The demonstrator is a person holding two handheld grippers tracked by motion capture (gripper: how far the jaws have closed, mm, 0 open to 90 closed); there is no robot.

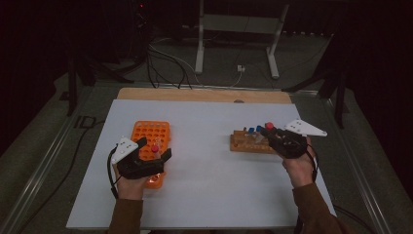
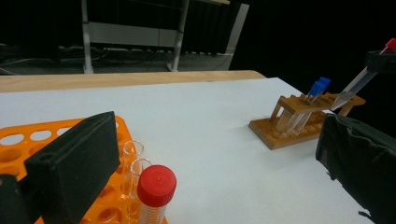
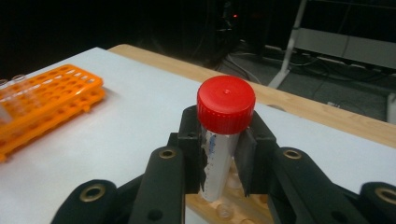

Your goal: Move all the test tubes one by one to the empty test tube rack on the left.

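Observation:
An orange tube rack [image 1: 151, 131] sits at the table's left, and a red-capped tube [image 1: 155, 148] stands in its near part. My left gripper [image 1: 155, 150] is open, one jaw on each side of that tube [image 2: 156, 189], not touching it. At the right stands a wooden rack [image 1: 249, 143] holding two blue-capped tubes [image 2: 319, 87]. Just above its right end, my right gripper [image 1: 269, 129] is shut on another red-capped tube [image 3: 226, 122], which hangs tilted with its tip over the wooden rack [image 2: 299, 122].
The white table top [image 1: 209, 170] lies on a wooden board [image 1: 204, 94]. The orange rack [image 2: 28, 140] holds two open clear tubes [image 2: 133, 161] behind the capped one. Cables and a metal stand [image 1: 238, 29] are on the floor beyond the table.

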